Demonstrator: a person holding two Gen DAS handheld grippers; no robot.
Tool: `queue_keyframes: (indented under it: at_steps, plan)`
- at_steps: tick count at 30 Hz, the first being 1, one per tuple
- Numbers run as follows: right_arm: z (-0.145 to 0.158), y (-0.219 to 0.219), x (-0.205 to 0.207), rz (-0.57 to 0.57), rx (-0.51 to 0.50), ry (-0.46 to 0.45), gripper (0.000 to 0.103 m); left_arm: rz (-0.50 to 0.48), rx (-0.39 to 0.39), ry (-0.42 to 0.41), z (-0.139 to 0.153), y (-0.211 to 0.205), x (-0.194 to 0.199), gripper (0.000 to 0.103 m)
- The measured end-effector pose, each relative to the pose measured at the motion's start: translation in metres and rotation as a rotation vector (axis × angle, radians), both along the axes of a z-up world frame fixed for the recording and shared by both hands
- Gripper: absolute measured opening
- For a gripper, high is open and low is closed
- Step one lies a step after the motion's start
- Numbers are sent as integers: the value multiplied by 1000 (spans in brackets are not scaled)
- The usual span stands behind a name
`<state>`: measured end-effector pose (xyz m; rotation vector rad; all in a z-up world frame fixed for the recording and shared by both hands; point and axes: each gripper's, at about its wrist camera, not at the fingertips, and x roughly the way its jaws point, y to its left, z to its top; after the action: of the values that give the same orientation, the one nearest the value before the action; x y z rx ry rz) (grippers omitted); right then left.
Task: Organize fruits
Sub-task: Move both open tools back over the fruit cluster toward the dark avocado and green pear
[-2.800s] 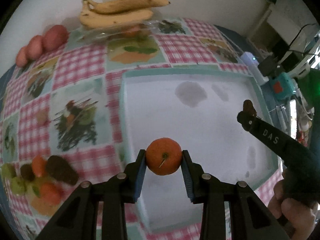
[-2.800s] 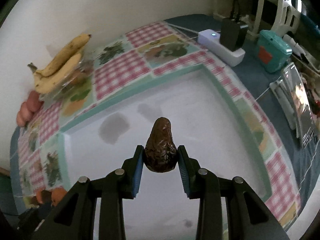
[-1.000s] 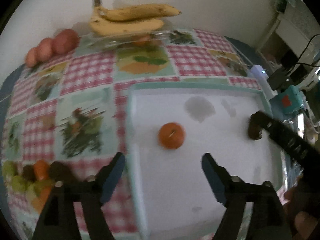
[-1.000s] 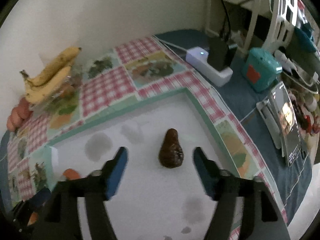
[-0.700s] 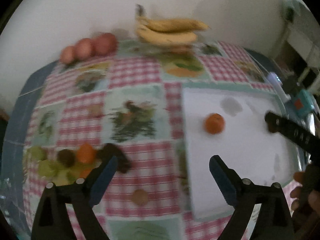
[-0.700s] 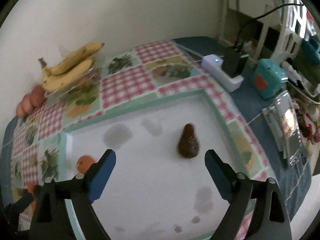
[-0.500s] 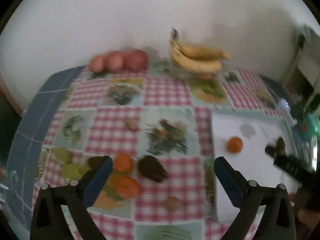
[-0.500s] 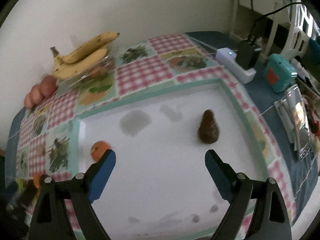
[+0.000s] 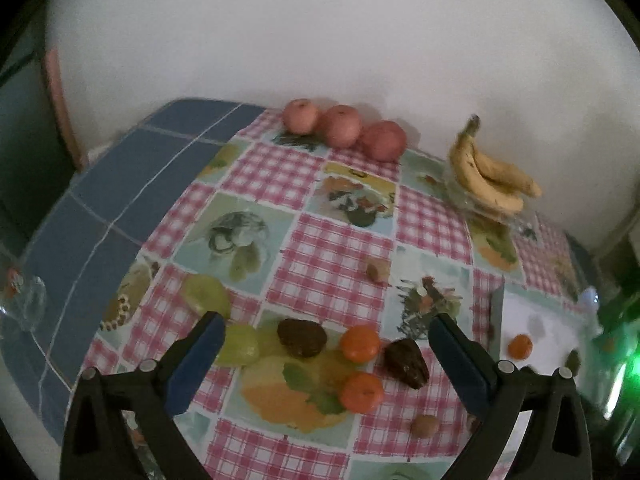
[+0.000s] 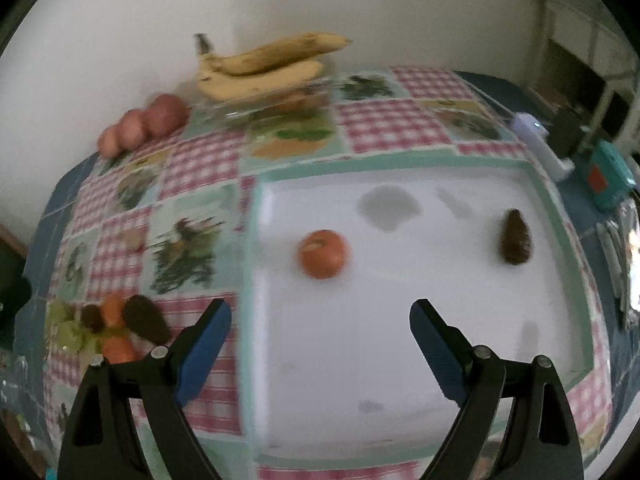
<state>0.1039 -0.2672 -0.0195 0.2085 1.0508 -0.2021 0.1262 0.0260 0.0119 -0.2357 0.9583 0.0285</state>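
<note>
A white tray (image 10: 400,340) with a teal rim holds an orange tangerine (image 10: 322,253) at its left and a dark brown pear-shaped fruit (image 10: 516,242) at its right. My right gripper (image 10: 320,336) is open and empty above the tray's near side. My left gripper (image 9: 326,354) is open and empty over a cluster of loose fruit on the checked tablecloth: two tangerines (image 9: 360,343), two dark fruits (image 9: 406,362) and green fruits (image 9: 238,343). The tray (image 9: 552,332) shows at the far right of the left wrist view.
Three red apples (image 9: 342,126) and a bunch of bananas (image 9: 490,182) on a clear dish lie along the wall. Small brown nuts (image 9: 425,425) lie on the cloth. A power strip (image 10: 540,140) and a teal box (image 10: 608,176) sit beyond the tray's right edge.
Both grippers let go of their fruit on the tray and opened wide. The left gripper swung left to the loose fruit cluster. The right gripper pulled back and turned left.
</note>
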Motion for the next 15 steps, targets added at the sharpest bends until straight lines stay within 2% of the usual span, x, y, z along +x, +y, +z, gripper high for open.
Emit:
queue_keyframes:
  at_steps: [5, 9, 15]
  plan:
    - [4, 39, 10, 102, 52, -27, 91, 65, -72, -3, -2, 39, 0, 103]
    - [7, 60, 18, 125, 103, -44, 91, 120, -78, -47, -2, 66, -3, 103]
    - [2, 85, 27, 163, 144, -33, 91, 87, -114, -71, -10, 85, 0, 103]
